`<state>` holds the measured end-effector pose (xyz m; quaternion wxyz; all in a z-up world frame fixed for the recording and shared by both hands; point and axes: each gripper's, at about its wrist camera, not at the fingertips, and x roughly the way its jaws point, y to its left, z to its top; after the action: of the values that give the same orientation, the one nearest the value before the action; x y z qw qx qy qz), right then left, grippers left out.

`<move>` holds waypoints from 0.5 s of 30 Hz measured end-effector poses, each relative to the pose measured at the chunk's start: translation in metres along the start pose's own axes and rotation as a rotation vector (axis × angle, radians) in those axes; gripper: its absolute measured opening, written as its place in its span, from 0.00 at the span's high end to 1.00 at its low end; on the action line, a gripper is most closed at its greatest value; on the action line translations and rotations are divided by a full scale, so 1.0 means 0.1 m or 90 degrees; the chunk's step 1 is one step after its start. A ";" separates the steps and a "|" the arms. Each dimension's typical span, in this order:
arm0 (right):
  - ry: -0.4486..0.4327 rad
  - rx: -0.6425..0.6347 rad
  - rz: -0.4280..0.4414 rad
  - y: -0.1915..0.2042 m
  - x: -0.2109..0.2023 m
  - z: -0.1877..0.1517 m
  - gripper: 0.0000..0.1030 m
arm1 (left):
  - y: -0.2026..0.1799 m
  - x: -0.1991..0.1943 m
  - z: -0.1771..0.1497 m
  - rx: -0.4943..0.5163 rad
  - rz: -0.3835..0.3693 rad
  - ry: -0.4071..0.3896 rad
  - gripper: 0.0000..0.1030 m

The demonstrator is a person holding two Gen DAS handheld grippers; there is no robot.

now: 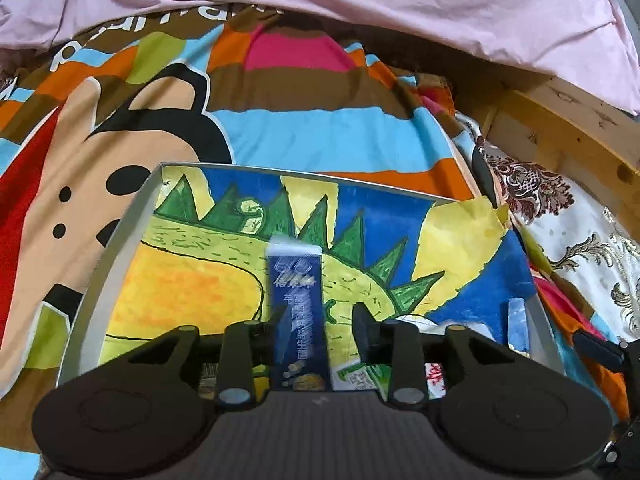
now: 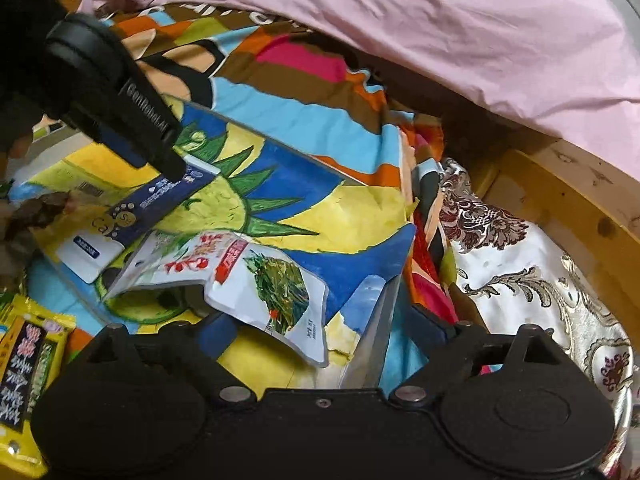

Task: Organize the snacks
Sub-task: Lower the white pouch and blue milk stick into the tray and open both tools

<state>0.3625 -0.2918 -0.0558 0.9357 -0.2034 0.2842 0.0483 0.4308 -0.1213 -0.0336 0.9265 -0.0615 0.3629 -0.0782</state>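
On the far left of the right wrist view, a yellow snack bag [image 2: 24, 356] lies on the bed outside the shallow box [image 1: 120, 248], not yet put away; it is easy to overlook from here.

Next along, the left tool [image 1: 320, 316] hangs over the box, whose floor is lined with a bright dinosaur drawing [image 1: 192, 280]. Its fingers are spread, and a dark blue packet [image 1: 298, 308] stands between them. The packet looks blurred, and the right wrist view shows its upper end near one finger only, so I judge it loose or just let go, not pinched. The risk is that it tips onto the white seaweed pouch [image 2: 240, 272] instead of lying flat, or drags along if the tool pulls back while a finger touches it.

Toward the middle, the white seaweed pouch lies buckled in the box with one corner hanging toward the right tool [image 2: 324, 328]. That tool is spread wide, holding nothing, and its fingers straddle the near wall of the box. Pressing together there could catch the wall or the loose edge of the paper lining and tug the whole box across the soft patterned bedsheet [image 1: 304, 136], spilling what is sorted.

On the right, the bed's wooden frame [image 2: 560, 200] stands well apart.
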 end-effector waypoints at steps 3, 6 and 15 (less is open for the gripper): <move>0.005 -0.019 0.014 0.02 -0.08 0.02 0.02 | -0.01 -0.08 0.00 -0.002 -0.002 -0.006 0.48; 0.009 -0.034 0.021 0.02 -0.17 0.03 0.01 | -0.02 -0.20 -0.03 0.004 -0.006 -0.019 0.35; -0.022 0.032 0.053 -0.17 -0.60 0.03 0.01 | -0.01 -0.63 -0.12 0.008 -0.010 -0.051 0.14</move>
<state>0.3174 -0.3048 -0.0139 0.9423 -0.1672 0.2777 0.0836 0.3765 -0.1105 -0.0008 0.9402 -0.0615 0.3241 -0.0850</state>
